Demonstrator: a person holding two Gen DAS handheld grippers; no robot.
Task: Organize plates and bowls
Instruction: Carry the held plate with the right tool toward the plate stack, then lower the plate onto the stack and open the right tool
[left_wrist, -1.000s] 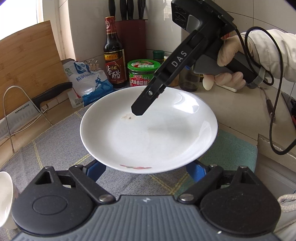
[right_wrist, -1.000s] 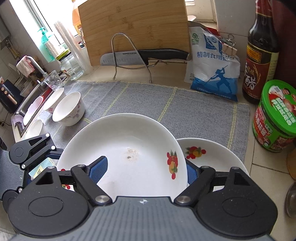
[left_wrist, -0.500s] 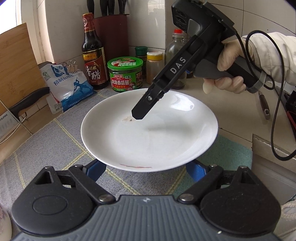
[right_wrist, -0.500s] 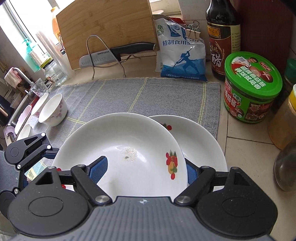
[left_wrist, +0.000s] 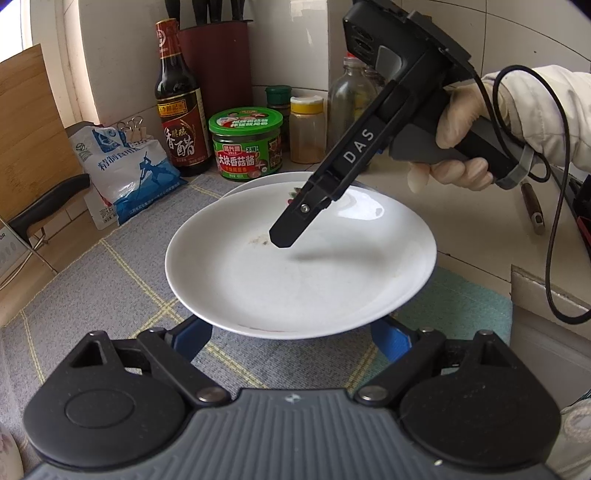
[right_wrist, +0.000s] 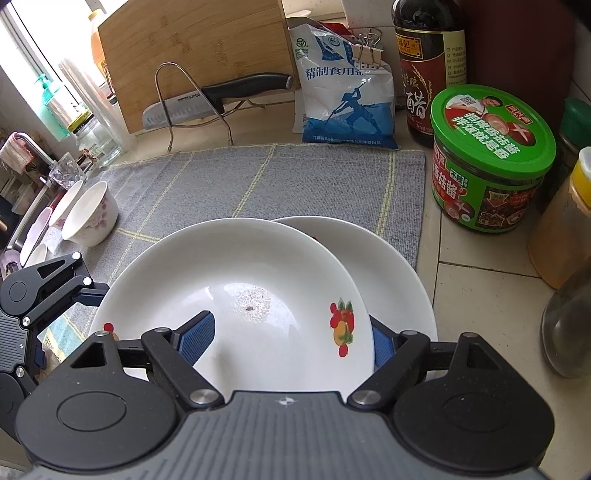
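Note:
A white plate with a fruit print (right_wrist: 240, 295) is held over a second white plate (right_wrist: 391, 266) that lies at the right end of the grey mat (right_wrist: 258, 177). In the left wrist view the held plate (left_wrist: 295, 266) hangs just above the mat, with the lower plate's rim (left_wrist: 258, 182) showing behind it. My right gripper (right_wrist: 288, 339) straddles the plate's edge, one finger over it (left_wrist: 291, 229) and one under; whether it clamps is unclear. My left gripper (left_wrist: 291, 332) is open, its blue pads below the plate's near rim. A flowered bowl (right_wrist: 90, 216) stands at the mat's left end.
A green-lidded jar (right_wrist: 487, 158), a vinegar bottle (right_wrist: 428, 66), a salt bag (right_wrist: 347, 96) and spice jars (left_wrist: 306, 129) crowd the back right. A knife on a wire rack (right_wrist: 207, 103) and a cutting board (right_wrist: 195, 48) stand behind the mat. More dishes lie by the sink (right_wrist: 33, 236).
Both grippers have carried the plate to the right, so that it now overlaps the second plate near the green jar. It also sits lower.

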